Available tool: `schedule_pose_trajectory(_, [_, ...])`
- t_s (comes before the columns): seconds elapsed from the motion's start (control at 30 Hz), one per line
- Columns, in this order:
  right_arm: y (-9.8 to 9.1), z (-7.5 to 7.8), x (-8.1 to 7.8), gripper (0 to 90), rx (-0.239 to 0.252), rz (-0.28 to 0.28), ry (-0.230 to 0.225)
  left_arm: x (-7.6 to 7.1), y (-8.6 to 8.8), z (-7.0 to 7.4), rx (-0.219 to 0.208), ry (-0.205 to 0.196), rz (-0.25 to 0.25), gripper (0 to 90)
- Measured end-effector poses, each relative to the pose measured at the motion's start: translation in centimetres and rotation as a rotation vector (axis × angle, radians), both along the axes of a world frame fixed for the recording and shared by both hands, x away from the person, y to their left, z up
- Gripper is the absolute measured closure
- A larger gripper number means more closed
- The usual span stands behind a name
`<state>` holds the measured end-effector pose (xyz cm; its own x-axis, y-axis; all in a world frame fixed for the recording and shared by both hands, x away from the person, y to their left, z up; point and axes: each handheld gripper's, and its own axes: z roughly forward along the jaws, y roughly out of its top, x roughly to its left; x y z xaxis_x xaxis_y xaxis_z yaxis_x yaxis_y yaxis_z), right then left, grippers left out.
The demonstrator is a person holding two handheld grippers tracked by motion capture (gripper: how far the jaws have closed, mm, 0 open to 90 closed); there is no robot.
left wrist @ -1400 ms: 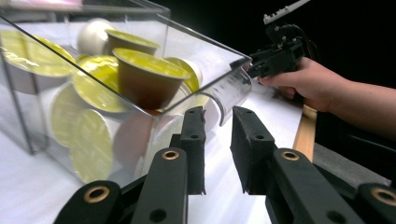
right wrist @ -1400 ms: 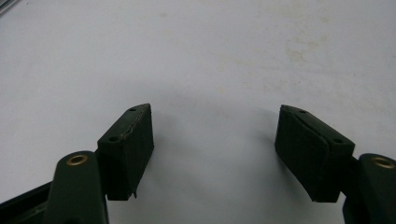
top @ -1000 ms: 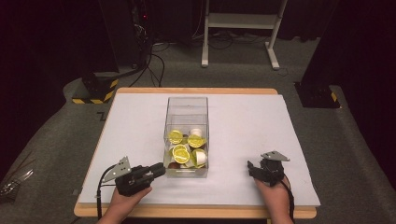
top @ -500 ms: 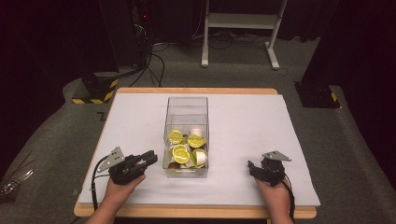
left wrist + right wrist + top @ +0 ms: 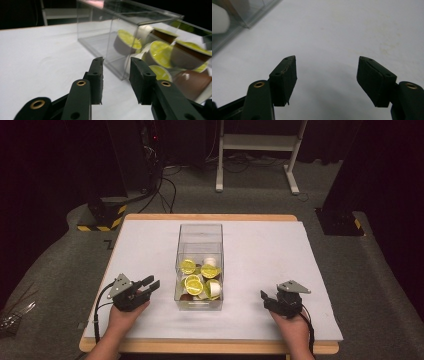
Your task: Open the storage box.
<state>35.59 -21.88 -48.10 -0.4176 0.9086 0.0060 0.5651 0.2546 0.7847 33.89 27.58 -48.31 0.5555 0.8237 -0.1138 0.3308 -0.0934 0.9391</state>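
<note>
work barely begun: capsules [image 5: 194, 284] all inside clear box [image 5: 200, 232], none gripped. left tool [image 5: 151, 285] near box, jaws apart, empty. right tool [image 5: 265, 297] well apart on bench [image 5: 270, 250], jaws wide apart.

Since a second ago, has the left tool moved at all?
Yes. In the high view the left tool has lifted off the table and swung to point up-right toward the clear box, which stays put. Its jaws stand open with nothing between them.

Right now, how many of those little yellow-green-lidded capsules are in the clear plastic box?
4 show their lids in the clear plastic box: one far-left, one far-right, one near-left, one near-right tipped sideways. White and brown ones lie among them; more may be hidden.
</note>
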Motion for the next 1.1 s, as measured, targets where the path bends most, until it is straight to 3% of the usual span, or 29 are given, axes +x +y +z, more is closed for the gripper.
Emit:
schedule_pose_trajectory(0.17, [1.1, 1.2, -0.2, 32.6, 0.016, 0.051, -0.014, 0.2, 0.2, -0.6, 0.072, 0.016, 0.044, 60.6])
schedule_pose_trajectory(0.33, [2.9, 2.8, -0.3, 32.5, 0.047, 0.091, -0.037, 0.3, 0.5, -0.8, 0.086, 0.030, 0.072, 56.4])
schedule_pose_trajectory(0.53, [5.1, 4.2, -0.5, 32.6, 0.061, 0.142, -0.067, 0.3, 0.8, -1.5, 0.137, 0.060, 0.090, 52.6])
schedule_pose_trajectory(0.67, [6.4, 4.9, -0.7, 32.6, 0.077, 0.167, -0.079, 0.4, 0.9, -1.7, 0.124, 0.075, 0.093, 49.4])
schedule_pose_trajectory(0.9, [8.2, 6.0, -0.7, 32.6, 0.101, 0.205, -0.096, 0.4, 0.4, -1.9, 0.170, 0.072, 0.077, 46.2])
schedule_pose_trajectory(1.1, [9.2, 6.6, -0.7, 32.6, 0.106, 0.228, -0.104, 0.5, 0.4, -2.0, 0.168, 0.085, 0.077, 45.4])
